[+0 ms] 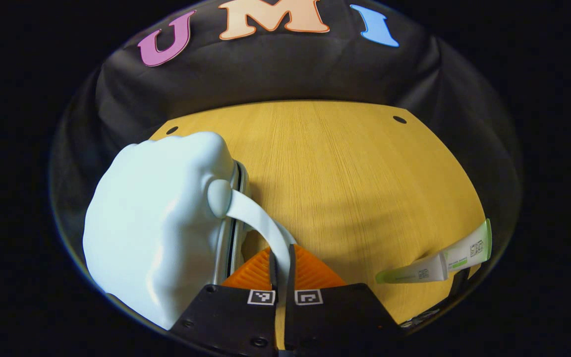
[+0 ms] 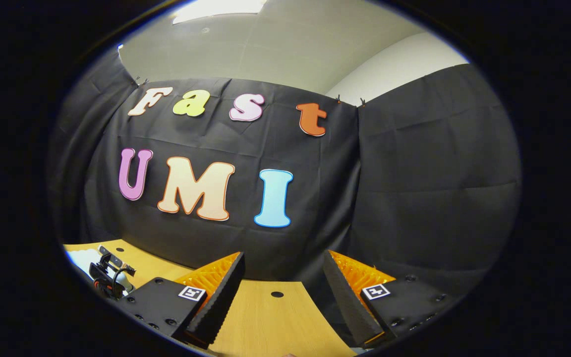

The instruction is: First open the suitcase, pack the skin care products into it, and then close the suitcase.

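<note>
Left gripper [image 1: 281, 267] is clamped on the suitcase [image 1: 161, 223] handle strap [image 1: 260, 223]; the case stands closed at the table's [image 1: 355, 168] left. Right gripper [image 2: 283, 292] hangs wide open, holding nothing. Skin care tube [image 1: 434, 263] lies well off to the right. Risk: the thin strap slips out, or the pull tips the case instead of opening it.

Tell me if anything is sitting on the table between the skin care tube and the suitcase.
Nothing visible. In the left gripper view, bare wooden table separates the tube from the pale blue suitcase. The suitcase looks closed, though, and the left hand-held gripper is shut on its strap.
</note>
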`<state>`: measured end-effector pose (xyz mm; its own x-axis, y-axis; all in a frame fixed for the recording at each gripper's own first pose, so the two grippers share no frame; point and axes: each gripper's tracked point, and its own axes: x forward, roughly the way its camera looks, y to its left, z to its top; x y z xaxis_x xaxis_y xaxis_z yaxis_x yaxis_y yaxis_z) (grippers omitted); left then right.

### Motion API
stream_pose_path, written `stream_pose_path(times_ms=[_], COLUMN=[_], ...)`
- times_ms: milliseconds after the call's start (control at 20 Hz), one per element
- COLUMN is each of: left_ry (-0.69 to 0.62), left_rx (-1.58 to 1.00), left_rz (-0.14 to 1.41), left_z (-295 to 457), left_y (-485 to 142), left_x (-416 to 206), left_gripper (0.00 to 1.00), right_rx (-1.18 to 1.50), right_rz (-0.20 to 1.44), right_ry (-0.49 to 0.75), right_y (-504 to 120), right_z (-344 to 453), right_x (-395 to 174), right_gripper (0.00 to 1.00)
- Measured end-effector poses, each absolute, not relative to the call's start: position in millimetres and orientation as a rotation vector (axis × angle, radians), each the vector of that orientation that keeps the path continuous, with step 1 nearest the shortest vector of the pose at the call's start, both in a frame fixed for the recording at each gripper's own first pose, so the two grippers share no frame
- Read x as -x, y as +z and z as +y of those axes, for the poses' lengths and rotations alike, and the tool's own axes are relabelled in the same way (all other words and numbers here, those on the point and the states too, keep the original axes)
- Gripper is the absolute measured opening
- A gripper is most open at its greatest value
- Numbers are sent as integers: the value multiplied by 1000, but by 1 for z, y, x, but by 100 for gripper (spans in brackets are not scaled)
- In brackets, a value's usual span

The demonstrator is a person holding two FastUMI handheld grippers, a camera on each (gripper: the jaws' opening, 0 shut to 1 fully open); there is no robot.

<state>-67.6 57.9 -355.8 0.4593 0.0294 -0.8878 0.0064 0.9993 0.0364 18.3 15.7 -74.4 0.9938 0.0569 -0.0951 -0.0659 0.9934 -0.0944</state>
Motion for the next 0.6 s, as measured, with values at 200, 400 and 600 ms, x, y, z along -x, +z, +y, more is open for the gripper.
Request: stream_pose_path(times_ms=[200, 400, 600], left_ry=[5, -9, -4], left_rx=[-40, -44, 0], left_rz=[1049, 1036, 992], left_z=[58, 64, 80], left_y=[-337, -307, -270], left_x=[60, 57, 46], left_gripper=[0, 0, 0], right_rx=[63, 44, 53], right_rz=[141, 147, 140], right_ry=[104, 133, 159], right_y=[-94, -98, -99], right_z=[31, 43, 54], right_x=[-9, -5, -3], right_gripper=[98, 98, 99])
